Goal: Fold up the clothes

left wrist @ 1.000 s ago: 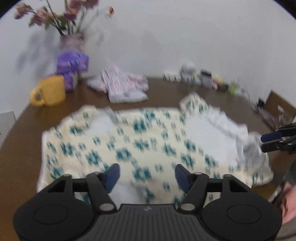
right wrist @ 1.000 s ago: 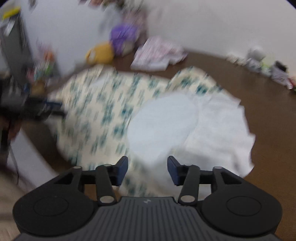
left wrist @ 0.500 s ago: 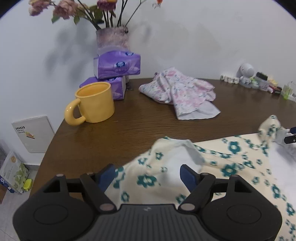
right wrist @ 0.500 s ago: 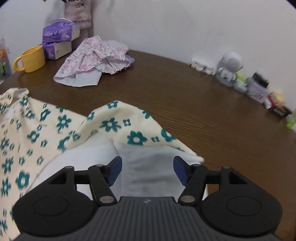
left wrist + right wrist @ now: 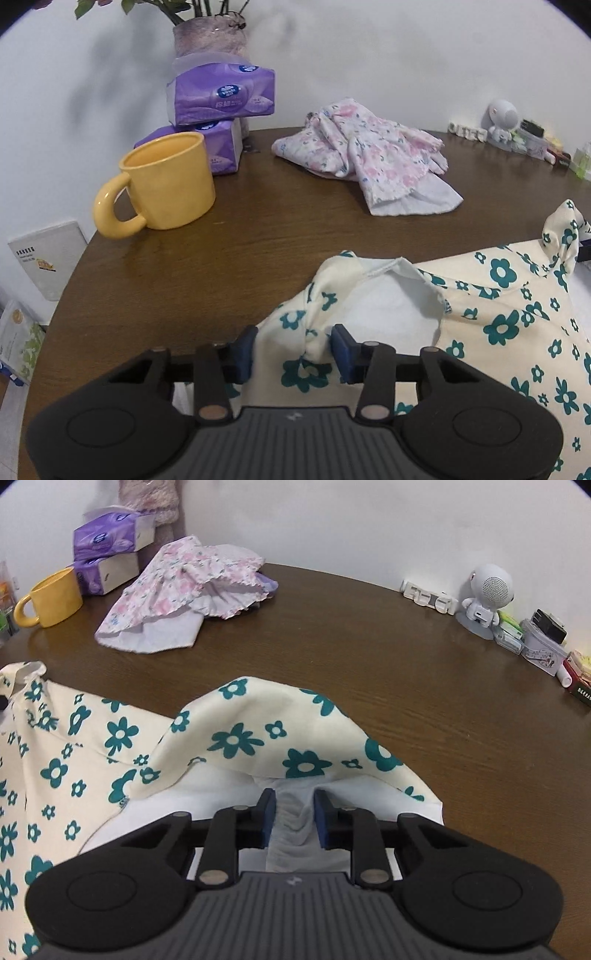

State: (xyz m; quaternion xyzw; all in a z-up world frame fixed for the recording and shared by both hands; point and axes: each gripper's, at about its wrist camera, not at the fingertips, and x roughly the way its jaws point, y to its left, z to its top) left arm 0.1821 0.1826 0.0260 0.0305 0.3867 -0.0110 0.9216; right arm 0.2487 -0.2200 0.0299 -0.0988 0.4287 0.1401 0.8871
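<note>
The round brown wooden table [image 5: 229,236] carries a cream garment with teal flowers [image 5: 74,738], spread across its near side with white lining showing. The left gripper [image 5: 291,349] has its fingers pinched on a bunched printed corner, and the right gripper [image 5: 294,818] has its fingers closed on gathered white lining under a raised flap. To fold cleanly, both held corners should travel level and together, keeping the edge between them taut. A crumpled pink floral garment [image 5: 365,155] lies well beyond, in the fold's likely path; the yellow mug [image 5: 162,184], purple tissue packs [image 5: 221,96] and small robot figurine [image 5: 485,594] sit clear at the rim.
</note>
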